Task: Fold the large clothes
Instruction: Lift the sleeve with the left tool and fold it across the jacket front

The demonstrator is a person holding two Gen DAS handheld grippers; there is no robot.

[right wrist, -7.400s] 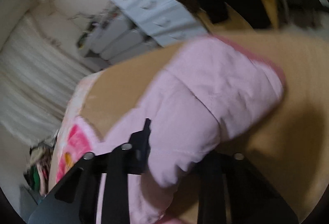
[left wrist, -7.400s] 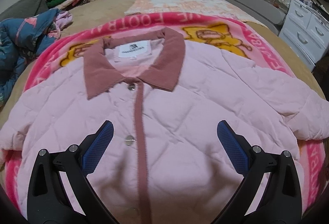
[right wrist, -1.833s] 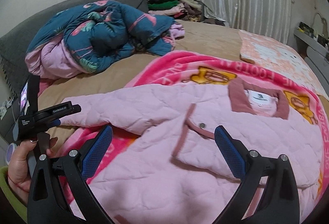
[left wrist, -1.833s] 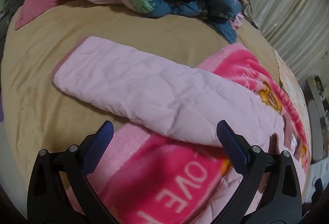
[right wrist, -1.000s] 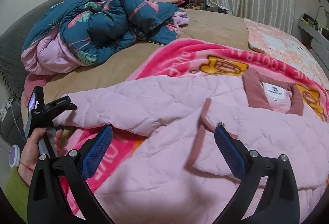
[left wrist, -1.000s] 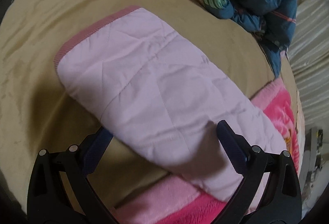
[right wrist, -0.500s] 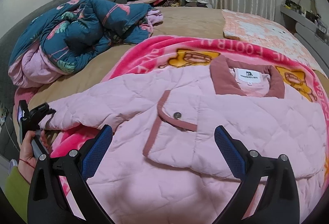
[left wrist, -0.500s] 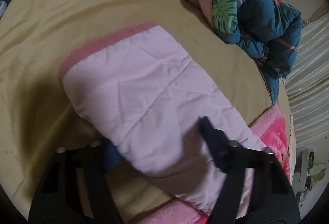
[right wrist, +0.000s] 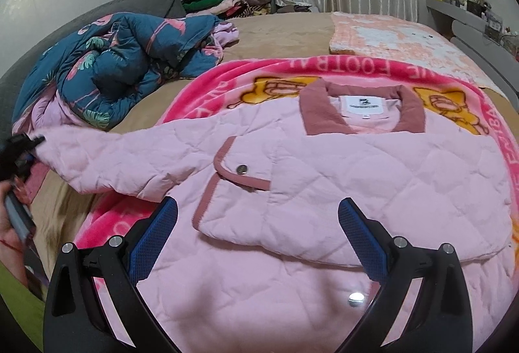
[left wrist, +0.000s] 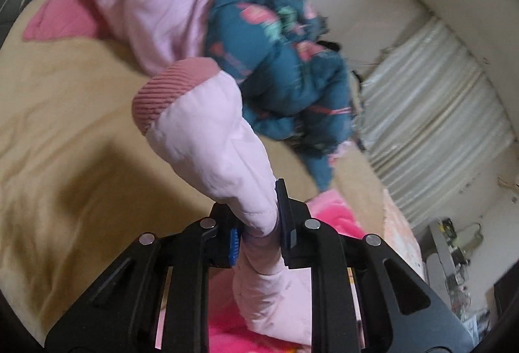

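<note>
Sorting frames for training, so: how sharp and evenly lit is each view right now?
Left wrist view: motion-blurred across the duvet and wall, sleeve sharper, with a dark shadow on the bedsheet. Right wrist view: sharp; strong fisheye bending; a glint on one jacket snap.

- The dark teal flower-printed quilt (left wrist: pixel 279 61) is smeared by motion blur in the left wrist view.
- The left gripper (right wrist: pixel 19 152) is cut off by the right wrist view's left edge.
</note>
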